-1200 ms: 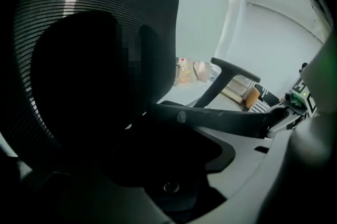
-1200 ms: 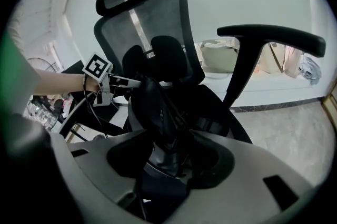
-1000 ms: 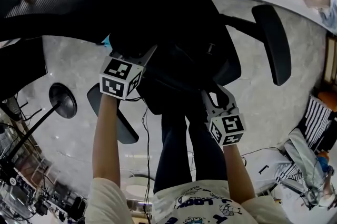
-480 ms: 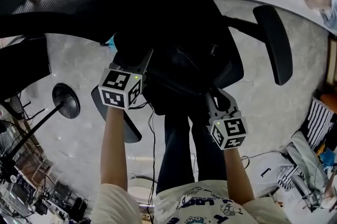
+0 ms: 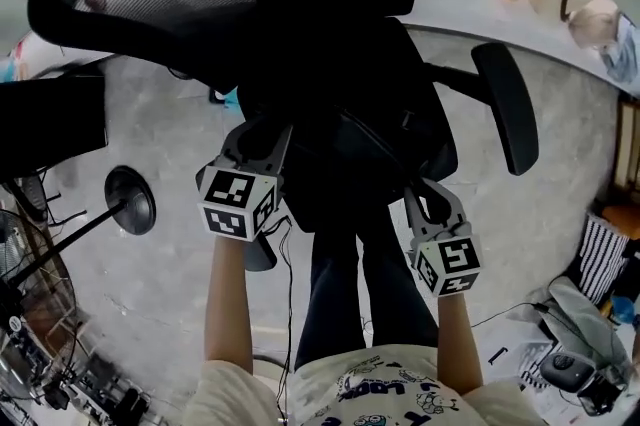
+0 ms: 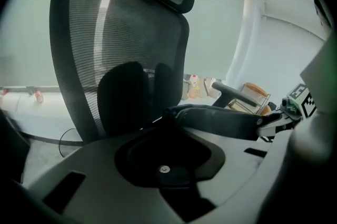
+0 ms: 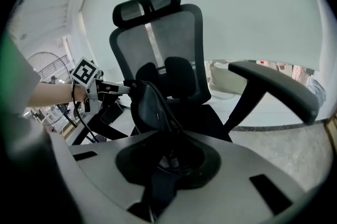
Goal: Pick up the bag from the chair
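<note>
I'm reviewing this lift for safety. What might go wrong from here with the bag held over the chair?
1. The bag hangs stretched between the left gripper and the right gripper, each pinching only a small part of it. It may slip free and drop.
2. The armrest stands close on the right, so the bag might catch on it when carried away.
</note>
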The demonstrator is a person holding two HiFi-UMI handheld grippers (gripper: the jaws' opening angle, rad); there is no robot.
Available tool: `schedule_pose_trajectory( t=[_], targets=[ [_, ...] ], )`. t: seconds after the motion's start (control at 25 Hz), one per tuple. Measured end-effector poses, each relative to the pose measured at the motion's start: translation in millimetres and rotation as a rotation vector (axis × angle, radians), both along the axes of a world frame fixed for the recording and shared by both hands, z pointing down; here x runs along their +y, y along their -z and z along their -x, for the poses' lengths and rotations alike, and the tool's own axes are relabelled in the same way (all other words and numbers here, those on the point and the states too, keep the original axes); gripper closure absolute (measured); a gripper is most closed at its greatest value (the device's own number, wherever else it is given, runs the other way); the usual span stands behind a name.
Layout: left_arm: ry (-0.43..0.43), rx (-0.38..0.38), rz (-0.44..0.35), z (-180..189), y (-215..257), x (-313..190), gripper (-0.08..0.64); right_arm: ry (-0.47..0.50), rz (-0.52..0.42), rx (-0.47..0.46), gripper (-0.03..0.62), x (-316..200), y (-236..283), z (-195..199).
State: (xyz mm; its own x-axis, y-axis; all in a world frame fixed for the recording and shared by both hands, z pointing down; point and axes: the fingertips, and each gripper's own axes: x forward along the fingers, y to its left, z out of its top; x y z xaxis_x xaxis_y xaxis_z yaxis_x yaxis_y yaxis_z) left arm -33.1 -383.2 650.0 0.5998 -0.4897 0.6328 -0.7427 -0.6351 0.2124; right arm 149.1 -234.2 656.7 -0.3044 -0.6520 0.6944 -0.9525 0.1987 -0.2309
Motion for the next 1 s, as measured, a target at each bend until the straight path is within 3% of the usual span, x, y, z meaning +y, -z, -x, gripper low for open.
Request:
schedule_pose_trajectory(
  t=[0.32, 1.0],
  targets=[
    [0.049, 0.021, -0.111, 10.0, 87.8, 13.8, 0.474, 0.035, -0.123, 0.035, 0.525, -19.7, 80.1, -11.1],
    [0.187, 0.083, -0.359, 12.2, 238.7, -11.8, 0.486, 0.097, -0.420, 0.061, 0.525, -90.9, 222.0, -26.8]
  ],
)
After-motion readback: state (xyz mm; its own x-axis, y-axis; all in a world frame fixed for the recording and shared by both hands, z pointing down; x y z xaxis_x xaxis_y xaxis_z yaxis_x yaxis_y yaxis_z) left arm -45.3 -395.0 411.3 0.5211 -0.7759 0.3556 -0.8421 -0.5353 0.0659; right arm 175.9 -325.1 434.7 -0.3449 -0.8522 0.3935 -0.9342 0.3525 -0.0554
